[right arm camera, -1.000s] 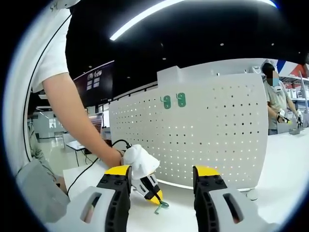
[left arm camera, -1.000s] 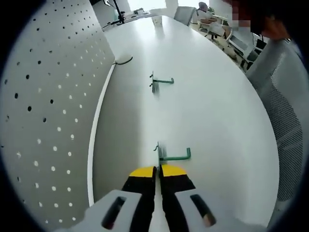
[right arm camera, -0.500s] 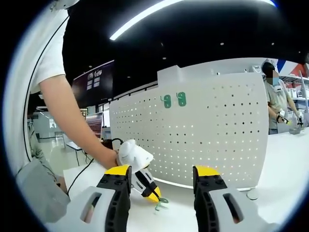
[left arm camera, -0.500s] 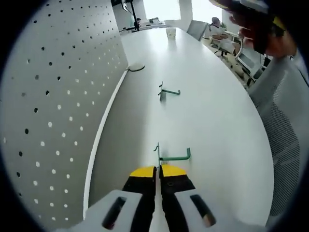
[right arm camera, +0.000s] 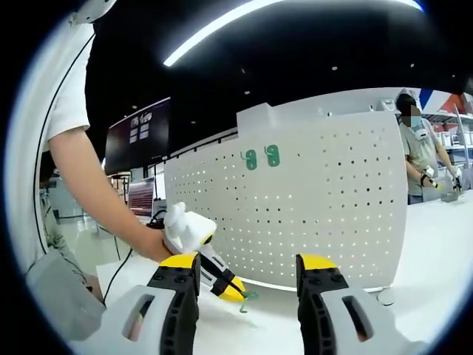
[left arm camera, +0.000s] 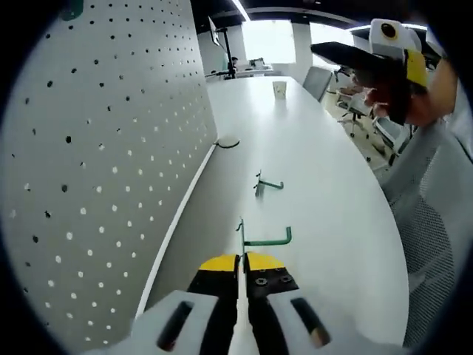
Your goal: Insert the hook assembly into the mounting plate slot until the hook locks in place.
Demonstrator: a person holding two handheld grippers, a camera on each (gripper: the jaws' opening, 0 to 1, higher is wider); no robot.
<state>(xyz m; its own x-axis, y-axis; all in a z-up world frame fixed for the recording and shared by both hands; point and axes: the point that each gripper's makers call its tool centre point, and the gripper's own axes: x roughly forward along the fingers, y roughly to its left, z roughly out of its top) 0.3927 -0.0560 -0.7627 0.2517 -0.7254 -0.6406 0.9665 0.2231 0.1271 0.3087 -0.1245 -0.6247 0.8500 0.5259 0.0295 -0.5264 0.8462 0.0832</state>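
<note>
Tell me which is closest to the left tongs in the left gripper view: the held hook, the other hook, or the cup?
1. Held hook, at the left tongs' tips.
2. Other hook, lying mid-table.
3. Cup, at the table's far end.

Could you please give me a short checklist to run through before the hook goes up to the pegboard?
1. Left gripper shut on the green hook: ok, jaws closed on its plate end.
2. Hook lifted off the table: cannot tell.
3. Pegboard upright with free holes: ok; two green hooks already hang near its top.
4. Right gripper out of the way: ok, open and holding nothing.
5. Spare hook lying on the table: ok.
6. Hook's prongs turned toward the pegboard: cannot tell.
</note>
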